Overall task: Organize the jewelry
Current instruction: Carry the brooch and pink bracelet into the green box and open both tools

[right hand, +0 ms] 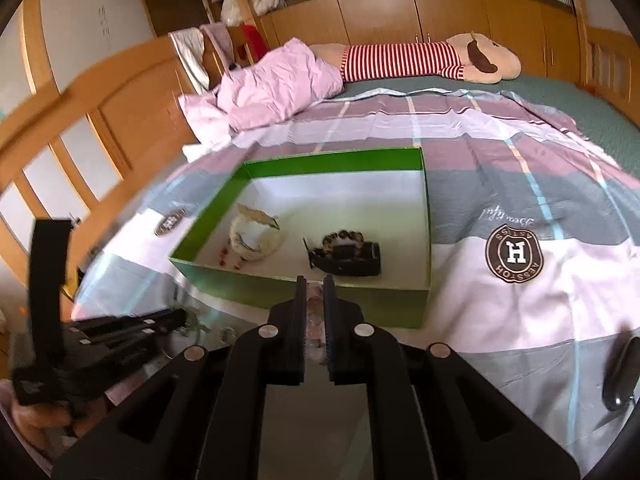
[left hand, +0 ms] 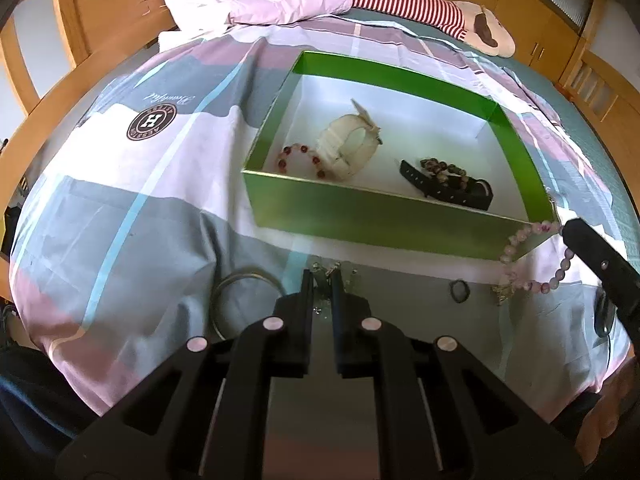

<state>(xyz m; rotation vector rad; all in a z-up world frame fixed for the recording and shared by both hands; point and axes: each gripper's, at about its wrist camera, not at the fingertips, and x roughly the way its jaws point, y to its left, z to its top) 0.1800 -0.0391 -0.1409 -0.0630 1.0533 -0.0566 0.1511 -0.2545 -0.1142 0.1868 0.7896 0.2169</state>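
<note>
Two grippers: both black, both hovering over the near edge of a bed spread with a pink, grey and white patchwork cover (left hand: 120, 220).
Left gripper (left hand: 322, 276): jaws drawn nearly together, pinching a small silvery metal piece of jewelry (left hand: 328, 270) at the tips; what kind of piece it is I cannot tell.
Right gripper (right hand: 312, 284): jaws narrow, clamped on a bracelet of pale pink round beads (left hand: 532, 256); in the left wrist view the loop dangles from its tips, right by the near right corner of the box.
Box: green open cardboard box with a white floor (left hand: 360, 216), sitting on the cover just beyond both grippers.
Inside, left part: a bracelet of dark red beads (left hand: 302, 160) lying against a cream-white wide cuff (left hand: 348, 148) with a pale tag sticking up from it.
Inside, right part: a black strap watch (left hand: 452, 190) with a bracelet of mottled brown beads (left hand: 440, 168) resting on top of it.
On the cover, near side: a thin silver metal bangle (left hand: 240, 292) just left of the left gripper's tips, and a small dark ring (left hand: 458, 290) between the two grippers.
Below the pink loop: a small glinting metal piece on the cover, too small to identify.
Far end of the bed: a crumpled pink quilt (right hand: 276, 80) and a plush toy in a red-and-white striped shirt (right hand: 404, 60).
</note>
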